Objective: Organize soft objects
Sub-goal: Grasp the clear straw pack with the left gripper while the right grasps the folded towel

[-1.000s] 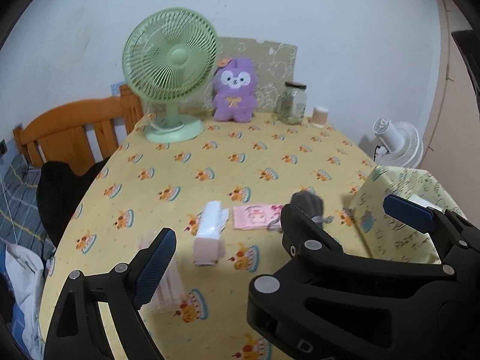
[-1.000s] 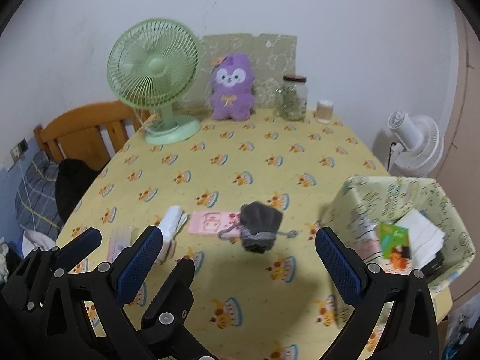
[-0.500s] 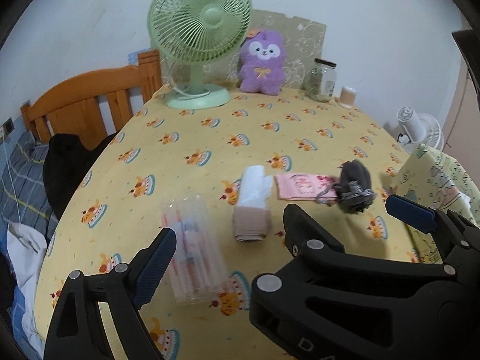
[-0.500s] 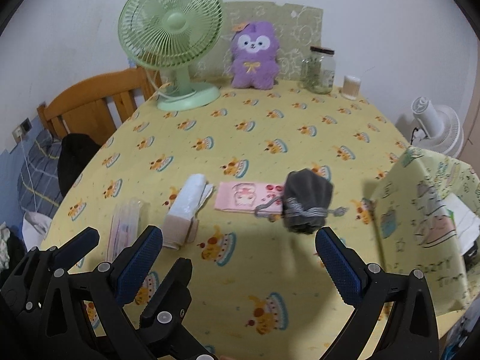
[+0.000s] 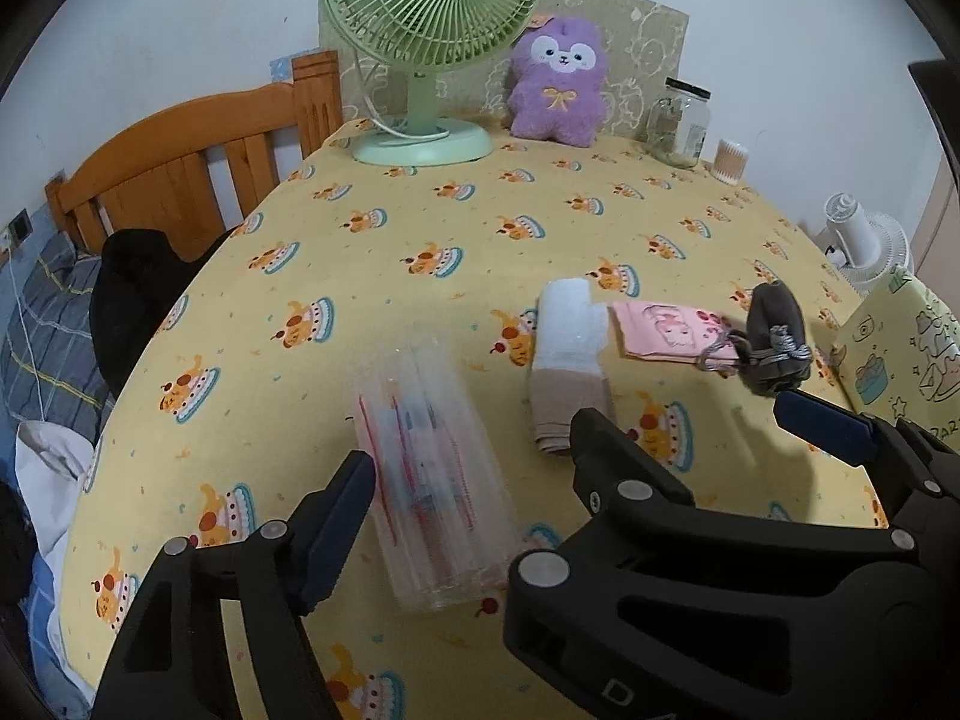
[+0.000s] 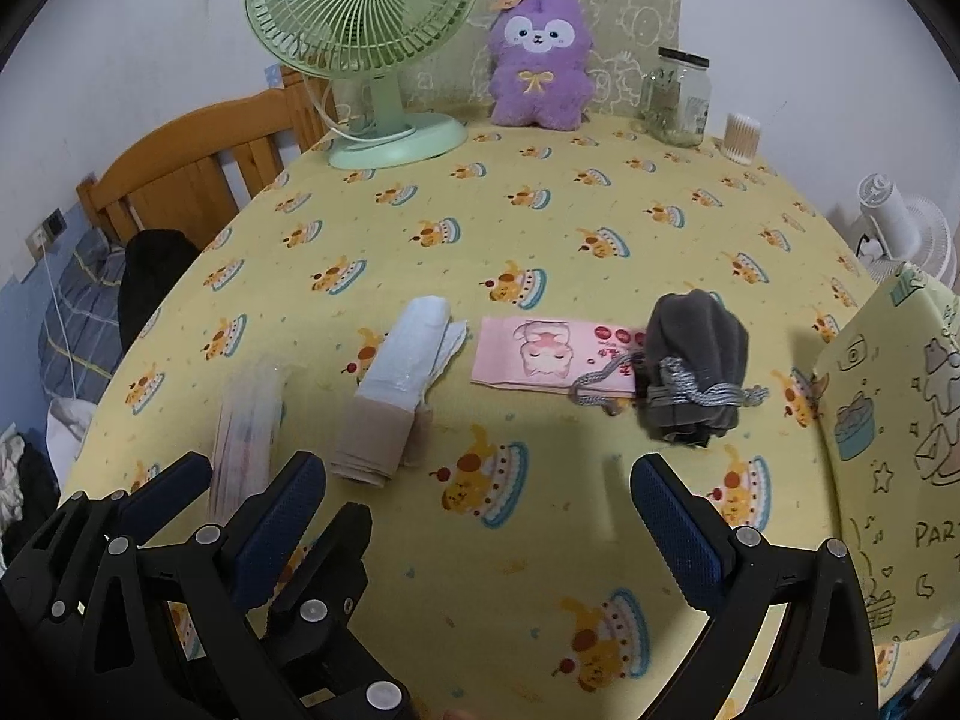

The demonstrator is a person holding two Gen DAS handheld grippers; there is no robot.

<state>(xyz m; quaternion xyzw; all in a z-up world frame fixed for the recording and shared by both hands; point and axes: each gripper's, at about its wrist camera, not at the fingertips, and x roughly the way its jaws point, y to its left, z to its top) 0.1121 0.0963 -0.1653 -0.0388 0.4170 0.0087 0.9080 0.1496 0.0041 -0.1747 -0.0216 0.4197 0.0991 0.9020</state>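
On the yellow tablecloth lie a clear plastic packet [image 5: 432,480] [image 6: 246,426], a rolled white and beige cloth [image 5: 567,372] [image 6: 396,390], a pink packet [image 5: 666,330] [image 6: 540,354] and a grey drawstring pouch [image 5: 774,342] [image 6: 696,366]. My left gripper [image 5: 474,456] hovers over the clear packet. Its jaws are closing, and the left pad [image 5: 342,516] stands beside the packet without pressing it. My right gripper [image 6: 474,474] is open and holds nothing; the pouch lies just ahead of its right finger. The two grippers overlap, so the left one's right finger is hidden.
A patterned fabric bin [image 5: 900,348] [image 6: 888,420] stands at the table's right edge. At the back are a green fan [image 5: 429,12], a purple plush [image 5: 561,84], a glass jar [image 5: 681,120] and a swab cup [image 5: 731,159]. A wooden headboard [image 5: 180,168] is on the left.
Both grippers have sunk toward the table and tilted down, so the objects look larger and nearer. The left gripper's left finger has moved inward. The bin's inside has left the view.
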